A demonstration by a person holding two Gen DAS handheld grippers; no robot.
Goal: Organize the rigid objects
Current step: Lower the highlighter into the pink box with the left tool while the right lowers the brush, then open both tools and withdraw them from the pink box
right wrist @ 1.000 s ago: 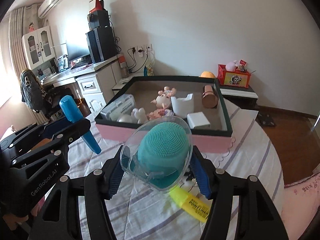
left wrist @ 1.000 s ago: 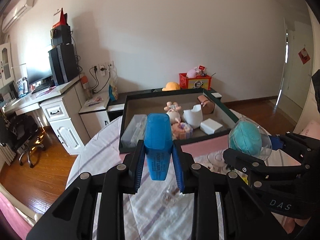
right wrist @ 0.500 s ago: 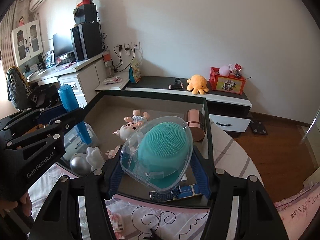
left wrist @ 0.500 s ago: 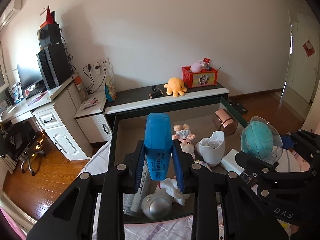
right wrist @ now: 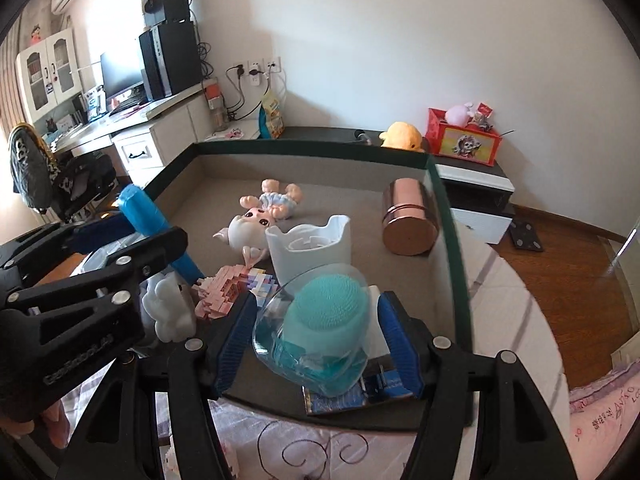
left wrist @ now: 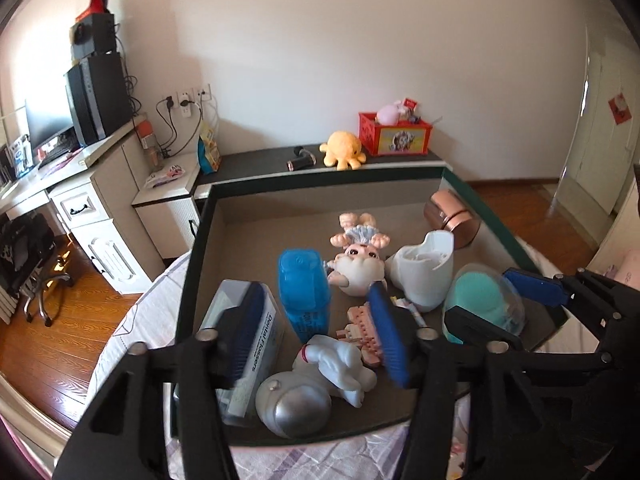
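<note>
Left gripper (left wrist: 316, 320) standing spread, releasing blue highlighter (left wrist: 305, 294) at frame centre | right gripper (right wrist: 316, 344) standing spread around domed teal brush (right wrist: 326, 316), lower centre | both resting inside green-rimmed box (right wrist: 448, 216), gathering loose items.

— What stands along the white wall (left wrist: 360, 40)?
— A white desk (left wrist: 92, 200) with a monitor (left wrist: 46, 128) at left; a low dark-topped cabinet (left wrist: 320, 160); wooden floor (left wrist: 80, 312); daylight from the left.
</note>
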